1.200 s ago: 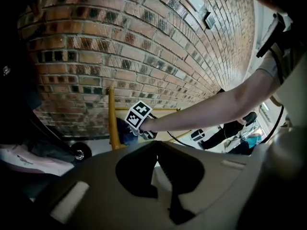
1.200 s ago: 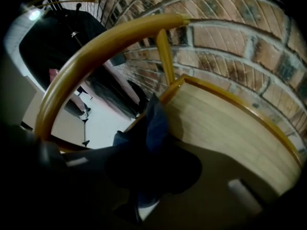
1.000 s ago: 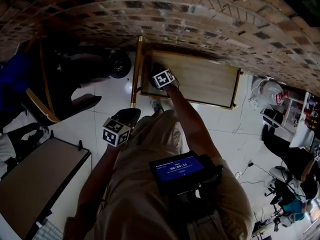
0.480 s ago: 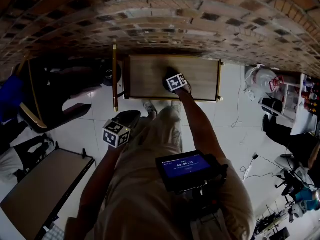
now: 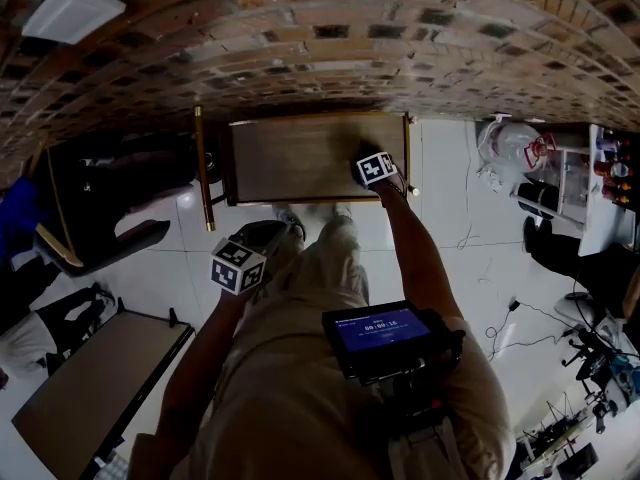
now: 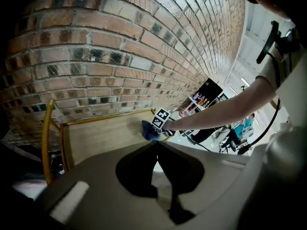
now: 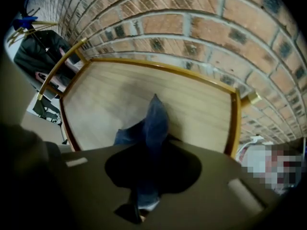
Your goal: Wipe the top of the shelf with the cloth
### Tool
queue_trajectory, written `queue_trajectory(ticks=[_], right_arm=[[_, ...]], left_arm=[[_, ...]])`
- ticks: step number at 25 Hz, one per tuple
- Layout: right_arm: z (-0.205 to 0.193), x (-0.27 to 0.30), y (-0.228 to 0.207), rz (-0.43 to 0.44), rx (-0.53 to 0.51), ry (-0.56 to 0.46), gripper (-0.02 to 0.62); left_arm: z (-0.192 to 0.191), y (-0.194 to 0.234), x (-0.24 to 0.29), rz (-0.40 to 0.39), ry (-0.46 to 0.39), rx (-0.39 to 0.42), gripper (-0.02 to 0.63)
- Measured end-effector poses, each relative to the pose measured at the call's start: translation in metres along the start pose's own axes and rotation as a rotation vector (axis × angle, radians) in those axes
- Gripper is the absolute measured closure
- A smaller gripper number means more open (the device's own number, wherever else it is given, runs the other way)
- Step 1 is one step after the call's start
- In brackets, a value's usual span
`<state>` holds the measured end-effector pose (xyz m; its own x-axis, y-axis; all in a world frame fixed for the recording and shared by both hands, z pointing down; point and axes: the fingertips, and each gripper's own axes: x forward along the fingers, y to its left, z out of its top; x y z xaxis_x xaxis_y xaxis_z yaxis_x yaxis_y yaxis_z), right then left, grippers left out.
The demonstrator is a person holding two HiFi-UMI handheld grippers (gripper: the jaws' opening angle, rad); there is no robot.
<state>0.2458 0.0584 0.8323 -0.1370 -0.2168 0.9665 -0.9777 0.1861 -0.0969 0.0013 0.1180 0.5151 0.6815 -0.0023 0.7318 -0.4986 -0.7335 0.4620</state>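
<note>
Closest to you, your left gripper (image 5: 262,240) hangs by your hip above the tiled floor (image 5: 455,268). Its jaws are pressed together with nothing between them, so it has no part in the work at the moment. Further out, your right arm reaches forward and your right gripper (image 5: 366,161) is down at the shelf (image 5: 290,158), near its right end. Its jaws are clamped on the blue cloth (image 7: 154,121), with a fold pinched deep between them and the loose end sticking out ahead onto the wood. That places the cloth on the top of the shelf, close to the right-hand stretch of the brass rail (image 7: 234,123) that edges the top. The pale boards to the left of it lie open. The cloth looks soft, light and limp, so it will probably bunch and trail instead of pushing flat. Your hold on a gathered fold seems right, provided enough fabric lies free under the jaws to touch the surface. Press down lightly as you sweep, because a loose end like this could skim over the wood or catch on the rail. Behind the shelf, the brick wall (image 5: 330,58) closes off the far side.
</note>
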Motion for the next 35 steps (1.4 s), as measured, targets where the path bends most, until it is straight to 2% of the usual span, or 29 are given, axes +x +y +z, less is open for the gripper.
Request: queue_trajectory(ticks=[5,11,14,16,18,23,26,28,31,35], right_arm=[[-0.023,-0.006,-0.037,-0.082,-0.022,0.064,0.532],[-0.056,-0.013,-0.077,-0.160,0.035,0.196,0.532],[-0.063,-0.021,-0.089,-0.231,-0.018,0.252,0.532],[-0.046,-0.032,-0.081,-0.239,-0.074,0.215,0.532],[-0.021,-0.041,-0.048,-0.185,-0.108,0.144,0.532],[0.031,-0.054,0.087,0.021,-0.111,0.042,0.532],[0.064,-0.050,0.199,0.245,-0.099,-0.018,0.532],[0.087,-0.047,0.265,0.341,-0.132,-0.057,0.532],[0.111,-0.030,0.334,0.382,-0.182,-0.072,0.532],[0.134,0.006,0.391,0.384,-0.216,-0.068,0.532]], left_arm=[[0.007,-0.017,0.010,0.003,0.005,-0.005,0.606],[-0.002,-0.017,0.014,0.015,-0.001,-0.037,0.606],[-0.005,-0.009,0.007,0.023,-0.027,-0.051,0.606],[-0.008,-0.003,0.000,0.036,-0.065,-0.080,0.606],[-0.014,0.004,-0.010,0.046,-0.092,-0.110,0.606],[-0.034,0.030,-0.043,0.051,-0.118,-0.121,0.606],[-0.048,0.049,-0.065,0.058,-0.137,-0.124,0.606],[-0.060,0.059,-0.080,0.055,-0.133,-0.119,0.606],[-0.082,0.071,-0.096,0.046,-0.108,-0.099,0.606],[-0.110,0.091,-0.113,0.048,-0.086,-0.086,0.606]])
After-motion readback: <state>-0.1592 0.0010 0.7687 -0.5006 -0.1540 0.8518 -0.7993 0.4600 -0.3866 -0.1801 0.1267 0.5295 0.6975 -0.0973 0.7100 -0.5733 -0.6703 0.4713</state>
